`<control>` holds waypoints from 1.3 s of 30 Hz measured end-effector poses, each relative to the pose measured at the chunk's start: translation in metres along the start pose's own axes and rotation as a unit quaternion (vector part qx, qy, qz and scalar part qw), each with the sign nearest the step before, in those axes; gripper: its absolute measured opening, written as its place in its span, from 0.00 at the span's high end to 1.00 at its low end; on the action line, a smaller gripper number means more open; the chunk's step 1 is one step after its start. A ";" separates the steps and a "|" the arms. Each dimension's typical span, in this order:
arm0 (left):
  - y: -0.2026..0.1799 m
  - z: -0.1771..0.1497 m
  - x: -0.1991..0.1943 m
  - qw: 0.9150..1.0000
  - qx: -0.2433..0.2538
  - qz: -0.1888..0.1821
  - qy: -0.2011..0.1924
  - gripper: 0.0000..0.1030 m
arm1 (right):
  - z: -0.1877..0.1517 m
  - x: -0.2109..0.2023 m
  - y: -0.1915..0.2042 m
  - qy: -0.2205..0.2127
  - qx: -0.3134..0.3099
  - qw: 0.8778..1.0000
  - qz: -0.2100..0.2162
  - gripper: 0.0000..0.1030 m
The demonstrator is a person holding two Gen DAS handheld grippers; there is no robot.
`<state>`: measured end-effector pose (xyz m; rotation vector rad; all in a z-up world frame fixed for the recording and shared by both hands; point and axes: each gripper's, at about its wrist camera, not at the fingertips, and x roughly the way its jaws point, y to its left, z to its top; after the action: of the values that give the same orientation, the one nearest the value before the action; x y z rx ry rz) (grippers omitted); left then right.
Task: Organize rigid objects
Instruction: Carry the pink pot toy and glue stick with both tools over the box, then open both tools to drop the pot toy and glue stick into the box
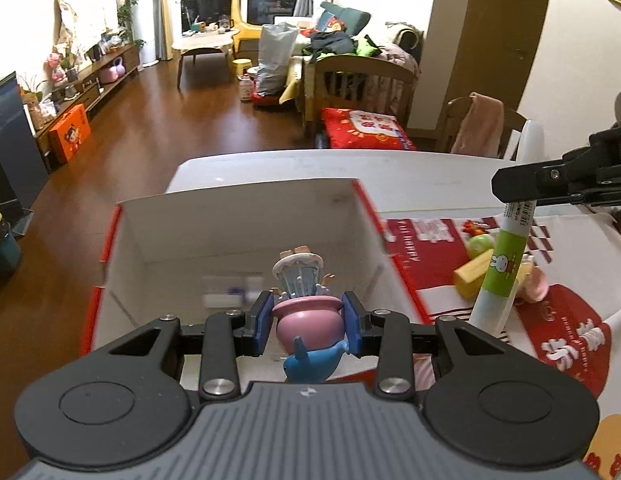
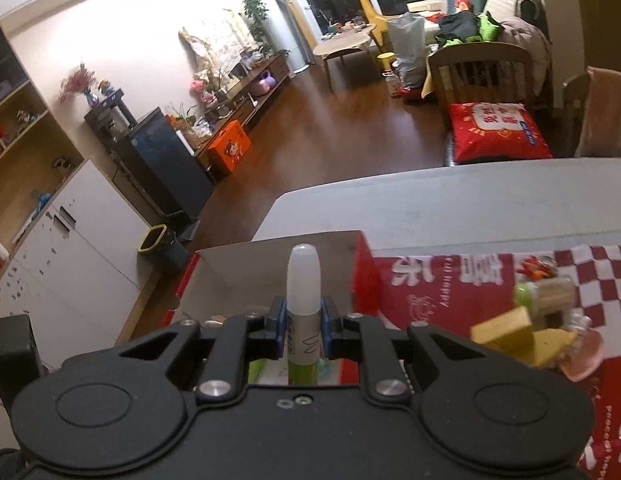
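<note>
My left gripper (image 1: 307, 322) is shut on a small toy figurine (image 1: 306, 320) with a pink pot body, a blue base and a clear top, held over the open white box with red sides (image 1: 230, 216). My right gripper (image 2: 303, 330) is shut on a green-and-white tube with a white cap (image 2: 303, 292), held upright above the box's right part (image 2: 350, 248). In the left wrist view the tube (image 1: 500, 268) hangs from the right gripper's black fingers (image 1: 522, 186) beside the box. A blurred white item (image 1: 230, 292) lies inside the box.
A red-and-white cloth (image 1: 570, 328) covers the white table (image 1: 410, 172) right of the box. On it lie a yellow block (image 2: 504, 330), a green round piece (image 1: 480, 245), a pink item (image 2: 582, 354) and small red bits (image 2: 536, 268). Chairs and a red cushion (image 2: 496, 130) stand beyond the table's far edge.
</note>
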<state>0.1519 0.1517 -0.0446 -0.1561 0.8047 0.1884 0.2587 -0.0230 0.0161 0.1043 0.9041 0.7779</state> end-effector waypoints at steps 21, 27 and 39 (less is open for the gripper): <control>0.099 0.000 0.076 0.997 0.007 0.039 0.073 0.65 | -0.021 0.119 0.059 0.095 -0.074 0.990 -0.072 0.85; 0.099 0.003 0.099 0.995 0.012 0.040 0.093 0.65 | -0.024 0.143 0.063 0.117 -0.084 0.986 -0.082 0.85; 0.082 0.004 0.129 0.990 0.038 0.031 0.131 0.65 | -0.035 0.178 0.068 0.155 -0.097 0.979 -0.094 0.85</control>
<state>0.2233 0.2461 -0.1409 -0.0852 1.0772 0.1978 0.2605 0.1334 -0.0984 -0.2783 1.1100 0.7119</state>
